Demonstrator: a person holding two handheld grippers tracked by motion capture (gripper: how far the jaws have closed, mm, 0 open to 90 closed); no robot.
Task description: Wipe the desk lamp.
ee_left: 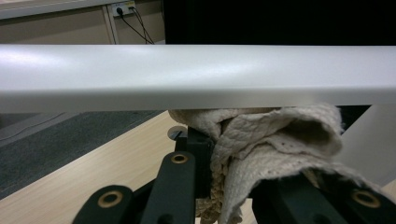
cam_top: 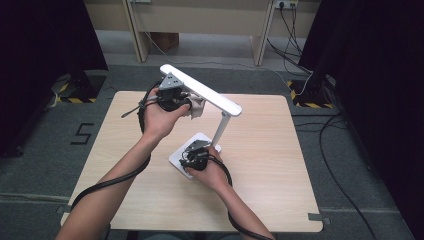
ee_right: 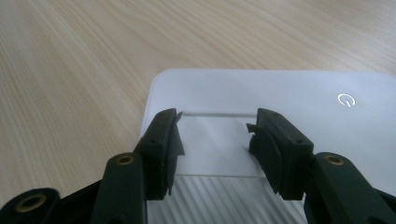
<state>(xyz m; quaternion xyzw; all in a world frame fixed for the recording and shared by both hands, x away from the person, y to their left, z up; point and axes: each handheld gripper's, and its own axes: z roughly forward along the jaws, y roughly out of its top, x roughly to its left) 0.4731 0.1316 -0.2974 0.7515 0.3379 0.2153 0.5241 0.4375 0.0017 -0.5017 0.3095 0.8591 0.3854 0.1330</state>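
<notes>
A white desk lamp stands on the wooden table (cam_top: pixel 265 165), its long flat head (cam_top: pixel 200 90) raised on a thin stem (cam_top: pixel 221 129) above a square base (cam_top: pixel 205 136). My left gripper (cam_top: pixel 187 106) is shut on a beige cloth (cam_top: pixel 196 110) and holds it against the head's underside. In the left gripper view the bunched cloth (ee_left: pixel 261 135) touches the lamp head (ee_left: pixel 196 74) just above my left gripper (ee_left: pixel 233 158). My right gripper (cam_top: pixel 197 148) rests on the base with its jaws apart. In the right gripper view the right gripper (ee_right: pixel 212 126) is open over the base (ee_right: pixel 280 91).
A power symbol (ee_right: pixel 346 100) marks the base to the right of the jaws. Cables (cam_top: pixel 345 185) run over the grey floor right of the table. Wooden furniture legs (cam_top: pixel 137 35) stand beyond the far edge, with dark curtains on both sides.
</notes>
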